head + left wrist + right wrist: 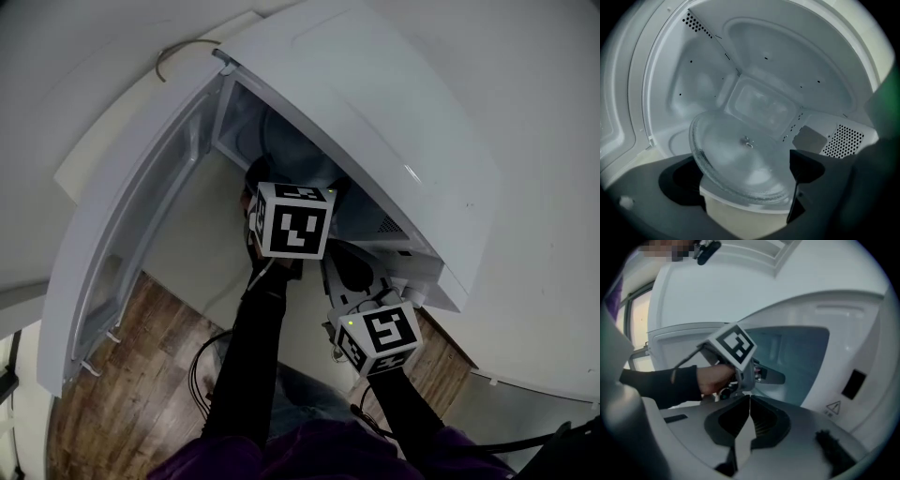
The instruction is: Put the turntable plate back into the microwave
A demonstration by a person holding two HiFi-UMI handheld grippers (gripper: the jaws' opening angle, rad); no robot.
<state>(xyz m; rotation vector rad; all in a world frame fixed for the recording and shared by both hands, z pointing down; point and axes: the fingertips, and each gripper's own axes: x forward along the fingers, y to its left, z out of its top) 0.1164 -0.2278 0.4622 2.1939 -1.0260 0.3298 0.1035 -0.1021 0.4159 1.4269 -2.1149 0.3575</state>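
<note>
The turntable plate (740,159) lies inside the cavity (759,101) of the microwave (375,112), low over the floor, its near rim out toward the front sill and its small centre hub (747,140) showing through the glass; whether it sits down on its drive I cannot tell. It is clear glass, so I judge it heavy for its thickness, stiff, slick, and quick to chip against the metal walls. The near rim is the place to pinch it, with the weight kept low (a disc that wide would lever hard from one edge). My left claw (746,186) stands wide, with the plate's near rim between the jaws and neither pad pressing on it that I can see. My right claw (749,411) is closed tight on nothing, outside the opening and nearer me. Only the left gripper view shows the plate and the perforated vent (843,140); the right gripper view shows my left hand (715,378) at the opening; the head view alone gives the door (122,234) swung wide, and both claws at once.
</note>
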